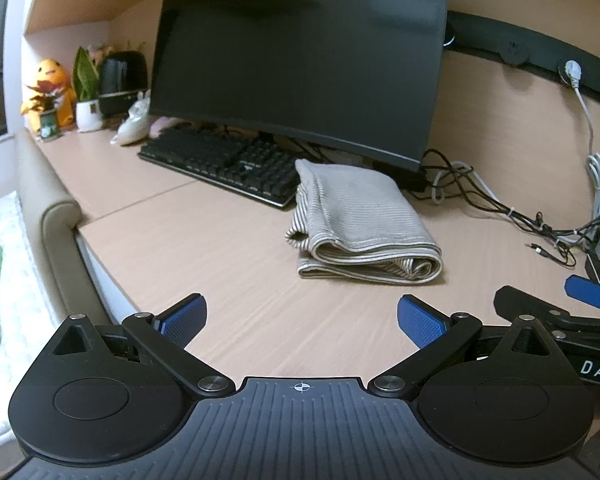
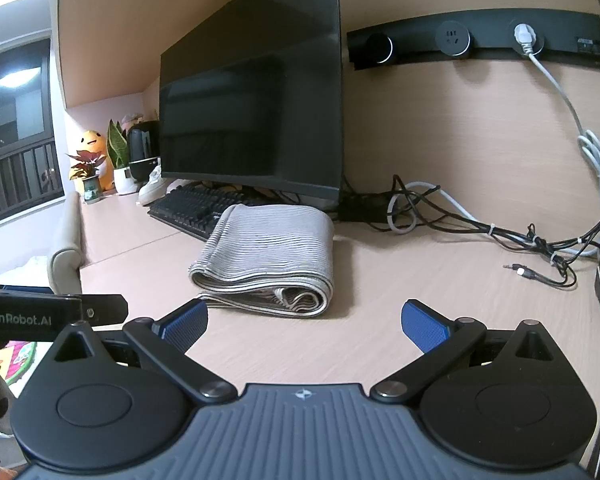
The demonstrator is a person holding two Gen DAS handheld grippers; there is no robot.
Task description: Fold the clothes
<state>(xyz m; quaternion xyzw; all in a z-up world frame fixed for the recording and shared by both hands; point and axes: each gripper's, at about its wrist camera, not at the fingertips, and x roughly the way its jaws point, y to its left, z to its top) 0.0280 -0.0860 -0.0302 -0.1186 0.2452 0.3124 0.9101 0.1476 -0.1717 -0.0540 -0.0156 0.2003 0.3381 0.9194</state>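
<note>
Far left on the light wood-grain desk (image 1: 228, 264) there's a yellow plush toy (image 1: 50, 80), a couple of small potted plants (image 1: 87, 92) and a black rounded appliance (image 1: 122, 80). Next comes a black keyboard (image 1: 224, 160) under a big dark monitor (image 1: 300, 52). Just right of the keyboard, touching its end, sits the grey-and-white striped garment (image 1: 360, 220), already folded into a thick flat bundle with its layered edges facing the camera. Both claws hang above the bare desk in front of it, well apart from the cloth. The left claw (image 1: 302, 320) has its blue pads spread wide, gripping nothing. Same for the right claw (image 2: 304, 326): wide open, empty. Further right, a tangle of black and white cables (image 2: 500, 232) runs up to a black socket strip (image 2: 472, 42) on the wall.
</note>
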